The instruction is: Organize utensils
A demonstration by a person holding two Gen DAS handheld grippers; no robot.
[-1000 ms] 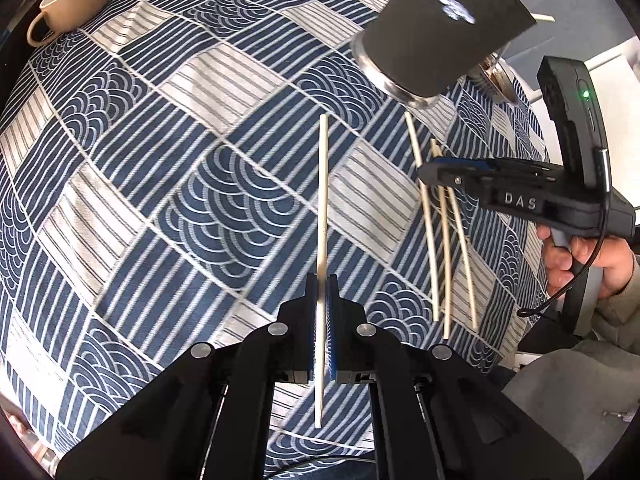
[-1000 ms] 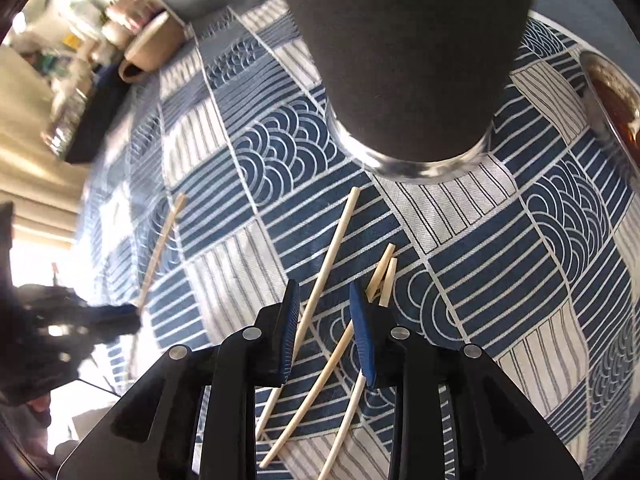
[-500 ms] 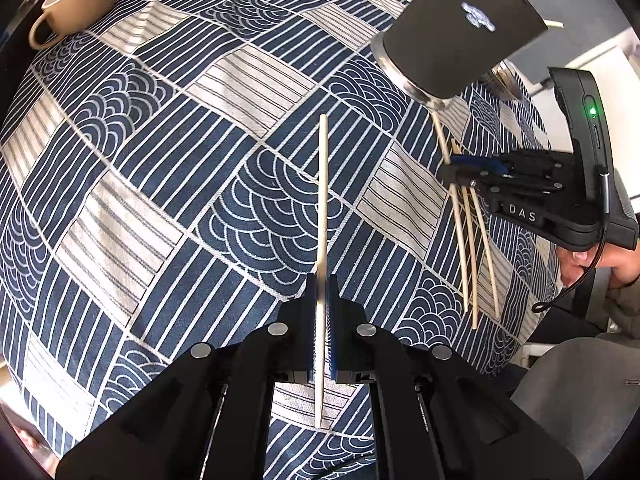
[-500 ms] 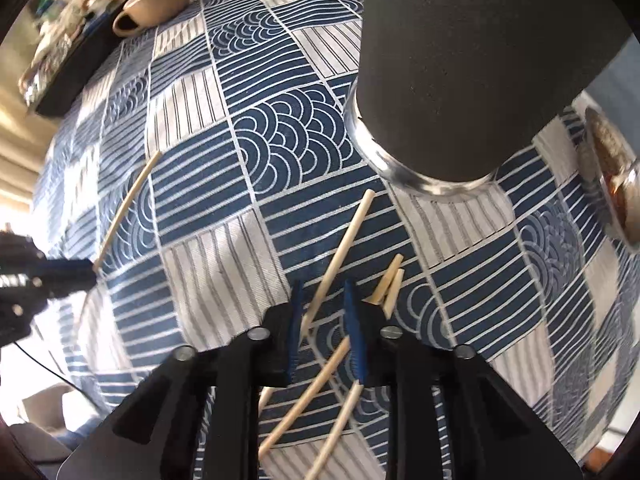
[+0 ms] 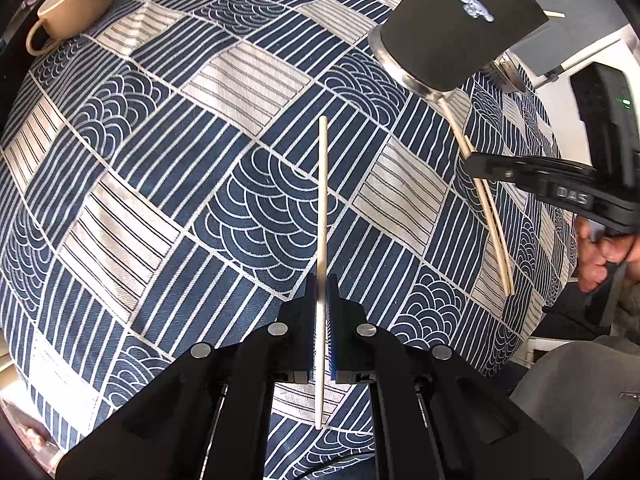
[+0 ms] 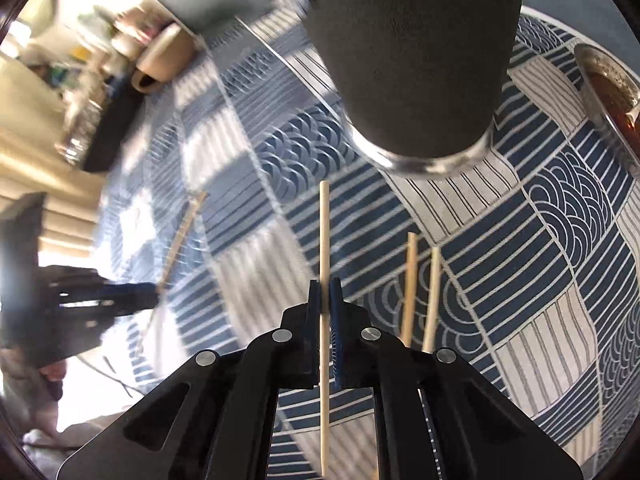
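Observation:
My left gripper is shut on a pale wooden chopstick, which points forward above the blue patterned tablecloth. My right gripper is shut on another chopstick, lifted off the cloth just in front of the black utensil holder. Two more chopsticks lie side by side on the cloth to its right. The left wrist view has the holder at the far right, with the right gripper below it over the lying chopsticks.
A beige mug stands at the far left edge of the table. A metal bowl with brown sauce sits right of the holder. A person's hand and a grey sleeve are at the table's right edge.
My right gripper closed on one of the three lying chopsticks and raised it off the cloth, swinging it straight ahead. The left gripper kept its chopstick and barely moved.

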